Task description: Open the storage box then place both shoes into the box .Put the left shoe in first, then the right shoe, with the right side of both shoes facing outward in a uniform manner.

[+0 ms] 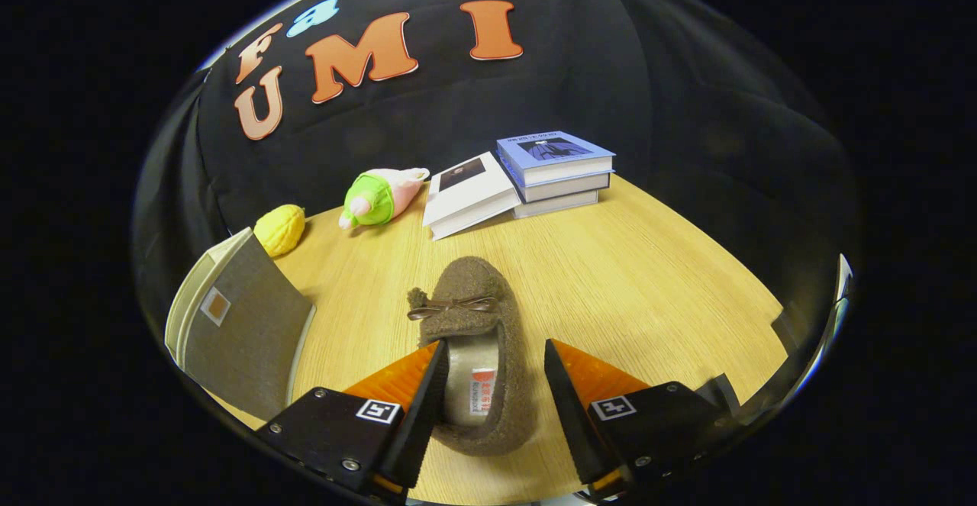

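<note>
On your far left, the grey fabric storage box with a cream lining point(236, 330) sits on the pale wood-grain desk point(626, 285), its lid or flap standing tilted, with a small brown square patch on the grey face. Just behind its upper corner lies a yellow lemon-shaped toy point(279, 229). To the right of that, farther back near the black cloth wall, a plush toy in green and pink point(379, 196) lies on its side.

In the middle, the brown fuzzy slipper with a thin dark bow point(477, 338) lies flat on the desk with its toe pointing away from you and its heel end down between your fingers. Its grey insole with a small printed label shows through the opening.

Your claw point(488, 384) is released: the fingers stand spread, the left one right at the slipper's left rim, seemingly over the opening, the right one just clear of its right side with bare desk between. Neither finger presses the slipper.

Beyond the slipper and to the right, a white book point(467, 194) leans against a stack of books topped by a blue-covered one point(556, 159).
</note>
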A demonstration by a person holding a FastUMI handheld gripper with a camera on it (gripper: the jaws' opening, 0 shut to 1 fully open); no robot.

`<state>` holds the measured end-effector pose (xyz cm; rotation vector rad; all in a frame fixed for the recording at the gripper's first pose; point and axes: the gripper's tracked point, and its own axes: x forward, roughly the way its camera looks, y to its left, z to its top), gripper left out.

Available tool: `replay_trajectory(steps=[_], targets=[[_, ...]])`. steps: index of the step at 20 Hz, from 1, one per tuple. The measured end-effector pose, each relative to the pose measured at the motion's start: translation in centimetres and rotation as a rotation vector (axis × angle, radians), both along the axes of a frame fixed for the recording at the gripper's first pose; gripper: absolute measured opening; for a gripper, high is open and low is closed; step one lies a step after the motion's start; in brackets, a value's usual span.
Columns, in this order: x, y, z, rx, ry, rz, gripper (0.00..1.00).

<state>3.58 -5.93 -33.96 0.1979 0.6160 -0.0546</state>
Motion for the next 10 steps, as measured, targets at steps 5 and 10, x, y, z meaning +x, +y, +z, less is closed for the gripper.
replay_trajectory(steps=[5, 10], targets=[[1.3, -0.1, -2.2, -0.022, 0.029, -0.004, 0.65], [2.7, 0.5, -3.8, -0.033, 0.046, 0.019, 0.52]])
